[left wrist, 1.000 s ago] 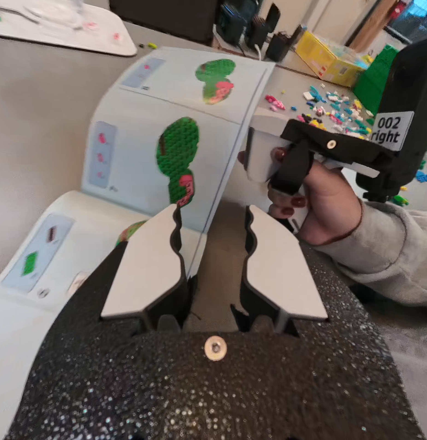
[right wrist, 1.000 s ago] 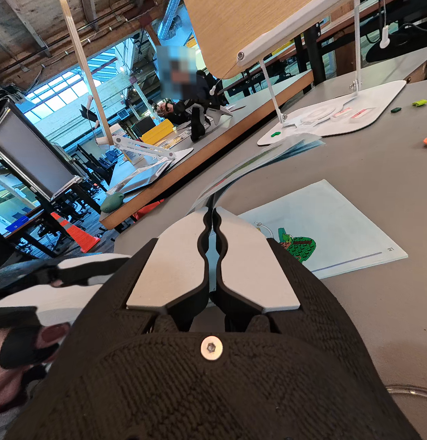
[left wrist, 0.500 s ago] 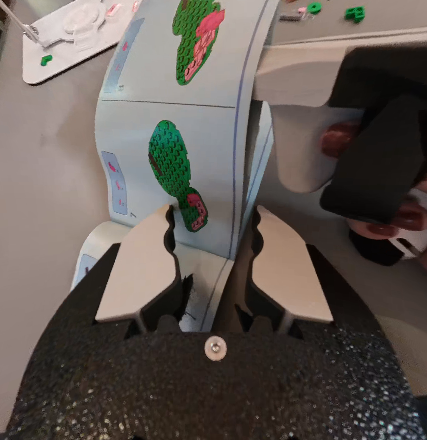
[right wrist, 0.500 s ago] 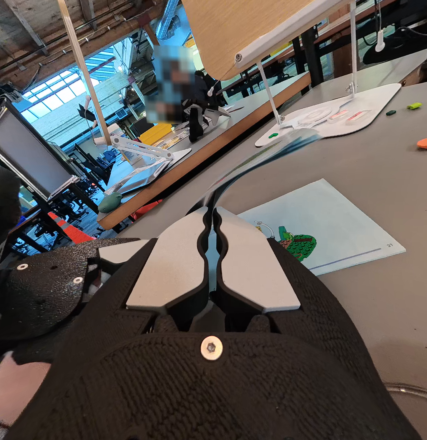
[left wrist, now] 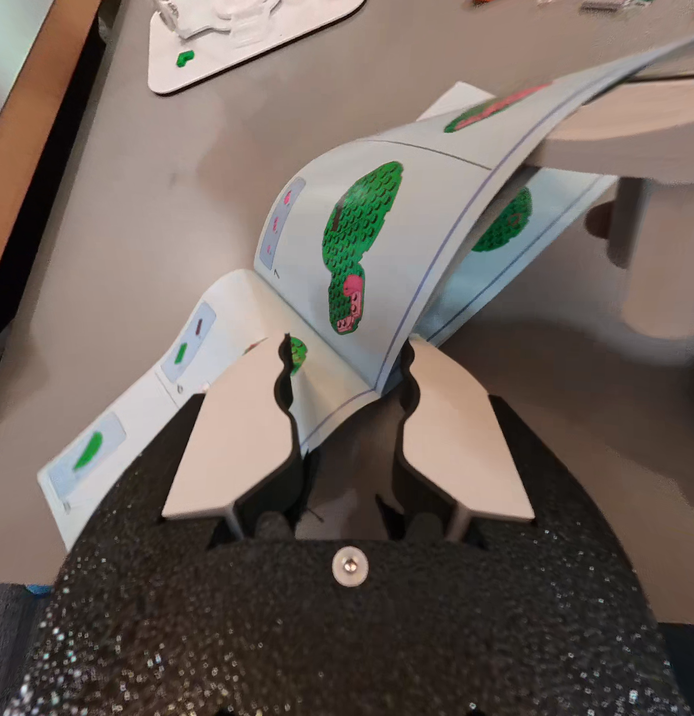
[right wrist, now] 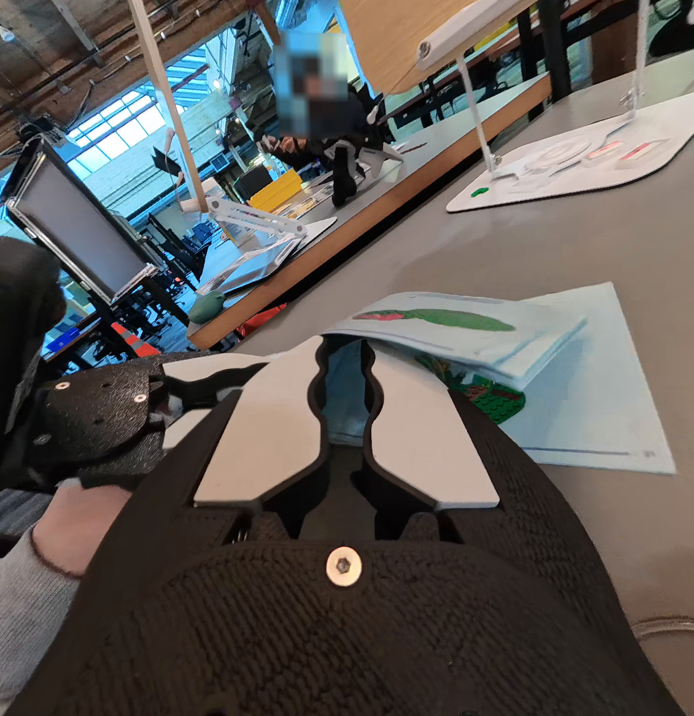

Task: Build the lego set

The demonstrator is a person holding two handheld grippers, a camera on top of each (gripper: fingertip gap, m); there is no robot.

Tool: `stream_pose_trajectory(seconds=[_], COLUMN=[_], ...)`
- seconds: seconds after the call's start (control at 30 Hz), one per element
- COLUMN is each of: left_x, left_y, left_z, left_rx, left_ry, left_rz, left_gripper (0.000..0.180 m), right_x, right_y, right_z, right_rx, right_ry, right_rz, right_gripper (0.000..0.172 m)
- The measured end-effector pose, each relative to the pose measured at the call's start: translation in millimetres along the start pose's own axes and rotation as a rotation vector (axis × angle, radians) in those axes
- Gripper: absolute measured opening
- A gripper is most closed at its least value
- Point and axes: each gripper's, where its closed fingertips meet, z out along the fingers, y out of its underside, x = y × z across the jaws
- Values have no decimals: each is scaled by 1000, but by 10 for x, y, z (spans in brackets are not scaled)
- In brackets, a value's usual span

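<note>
While your left gripper (left wrist: 347, 360) fingers gape over the booklet (left wrist: 376, 240) on the desk (left wrist: 152, 201), right gripper (right wrist: 343, 364) fingers sit parted w/ pages between, ungripped.

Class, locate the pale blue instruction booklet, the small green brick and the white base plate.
Pale blue instruction booklet (left wrist: 423, 248), left wrist view: arched page.
Small green brick (left wrist: 184, 58), left wrist view: its middle.
White base plate (right wrist: 570, 182), right wrist view: bare surface.

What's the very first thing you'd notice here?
The open pale-blue booklet on the grey table, its pages arching up, with bright green and pink brick drawings. The left hand-held gripper stands open at the booklet's near edge. In the right view, the right hand-held gripper is open too, just under the raised pages.
</note>
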Motion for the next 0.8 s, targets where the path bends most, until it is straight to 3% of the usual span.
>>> stream_pose_trajectory(seconds=[0.03,0.33,0.5,0.63,0.67,0.73,0.8], left_x=[-34,135,400,617,685,897,1062], left_y=[24,65,-91,-282,-330,-426,-528], left_z=[3,-37,-176,-201,-186,-170,-113], left_rx=[-6,24,116,148,146,136,122], left_ry=[-6,114,252,342,364,470,547], left_rz=[-8,-16,39,130,157,206,246], left_gripper=[54,59,59,58,57,37,22], right_x=[-21,-354,-889,-756,-668,-475,-334], right_y=[22,190,-50,-365,-459,-627,-644], right_z=[-13,-422,-947,-1320,-1415,-1610,-1804], right_rx=[-9,-89,-4,50,65,85,12], right_ry=[-4,-128,-393,-370,-346,-303,-335], right_rz=[-1,18,-226,-445,-474,-532,-604], right_gripper=[16,22,22,21,22,21,13])
